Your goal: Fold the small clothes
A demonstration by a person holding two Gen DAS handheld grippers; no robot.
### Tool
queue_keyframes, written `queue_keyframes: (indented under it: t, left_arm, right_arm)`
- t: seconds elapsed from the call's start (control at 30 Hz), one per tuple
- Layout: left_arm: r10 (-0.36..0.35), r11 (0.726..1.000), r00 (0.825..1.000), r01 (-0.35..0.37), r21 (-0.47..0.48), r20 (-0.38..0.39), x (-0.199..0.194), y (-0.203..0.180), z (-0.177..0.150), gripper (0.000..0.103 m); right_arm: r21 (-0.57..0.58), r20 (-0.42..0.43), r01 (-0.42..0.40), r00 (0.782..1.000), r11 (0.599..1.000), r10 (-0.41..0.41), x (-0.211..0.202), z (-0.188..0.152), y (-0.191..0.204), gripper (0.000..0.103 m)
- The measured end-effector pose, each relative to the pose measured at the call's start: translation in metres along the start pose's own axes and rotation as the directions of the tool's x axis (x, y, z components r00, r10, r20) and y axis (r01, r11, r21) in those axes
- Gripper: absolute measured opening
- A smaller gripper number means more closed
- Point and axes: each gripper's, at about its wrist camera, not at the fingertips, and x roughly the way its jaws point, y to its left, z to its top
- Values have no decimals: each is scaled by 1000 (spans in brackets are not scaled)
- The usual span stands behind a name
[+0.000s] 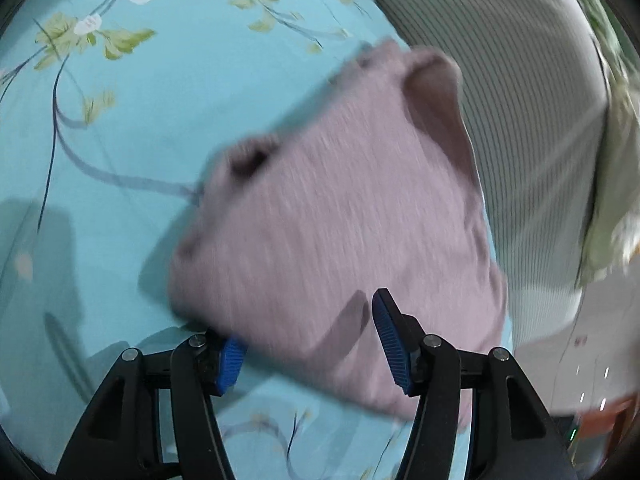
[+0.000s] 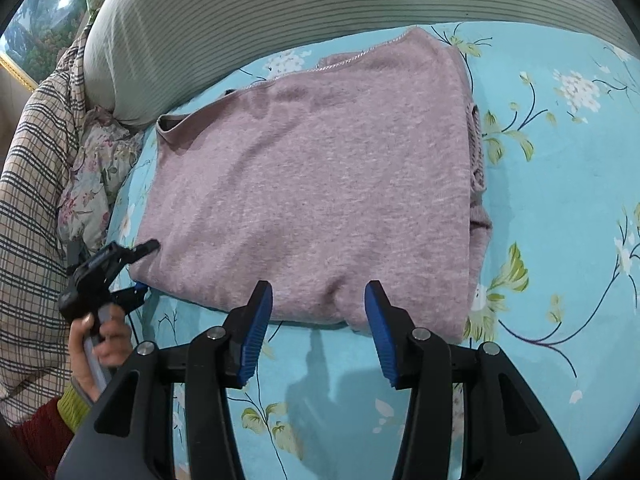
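Folded pink sweater [image 2: 312, 184] on the flowered blue bed [image 2: 560, 208].
Right tongs [image 2: 318, 300] gape apart over its near edge; left tongs [image 2: 142, 268] stand apart around its left corner.

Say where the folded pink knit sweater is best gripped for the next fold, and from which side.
Probably the near folded edge of the pink knit sweater, approached from the side nearest the right gripper. That edge lies straight and thick on the turquoise floral bedsheet, and the open fingers already straddle it. The far edge abuts the grey striped pillow, leaving little room.
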Motion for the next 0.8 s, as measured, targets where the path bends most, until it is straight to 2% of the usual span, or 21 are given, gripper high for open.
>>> queue_keyframes:
  t: [0.13, 0.17, 0.2, 0.23, 0.3, 0.37, 0.5, 0.6, 0.67, 0.8]
  left_arm:
    - [15, 999, 997, -13, -29, 69, 5, -4, 20, 57]
    - [20, 1000, 997, -19, -20, 79, 5, -7, 22, 46]
    - [23, 1000, 996, -22, -8, 85, 6, -11, 25, 25]
    - [19, 1000, 996, -20, 15, 86, 6, -16, 27, 19]
    - [36, 997, 994, -43, 60, 108, -3, -23, 30, 14]
    - [42, 988, 990, -62, 144, 133, -9, -46, 24, 12]
    - [-13, 957, 992, -24, 289, 127, -13, -100, 6, 6]
    - [-59, 903, 994, 15, 430, 90, -8, -147, -19, 6]
    - [-73, 849, 997, 42, 527, 39, 2, -179, -42, 6]
    - [-18, 741, 998, 53, 669, -59, 46, -220, -92, 6]
  right_arm:
    - [7, -2, -18, 1000, 1000, 18, 4, 8, -5, 50]
    - [6, -2, -22, 1000, 1000, 22, 5, 11, -6, 50]
    - [7, 0, -29, 1000, 1000, 29, 6, 13, -8, 50]
    - [8, 2, -37, 999, 999, 37, 7, 16, -9, 50]
    - [16, 8, -55, 998, 998, 55, 7, 23, -14, 50]
    - [29, 12, -77, 997, 997, 77, 8, 29, -20, 50]
    - [78, 27, -120, 993, 990, 118, 9, 43, -35, 50]
    - [105, 45, -146, 989, 984, 142, 8, 54, -44, 50]
    - [119, 57, -165, 986, 979, 159, 7, 63, -50, 50]
    - [129, 55, -189, 981, 973, 183, 13, 78, -55, 50]
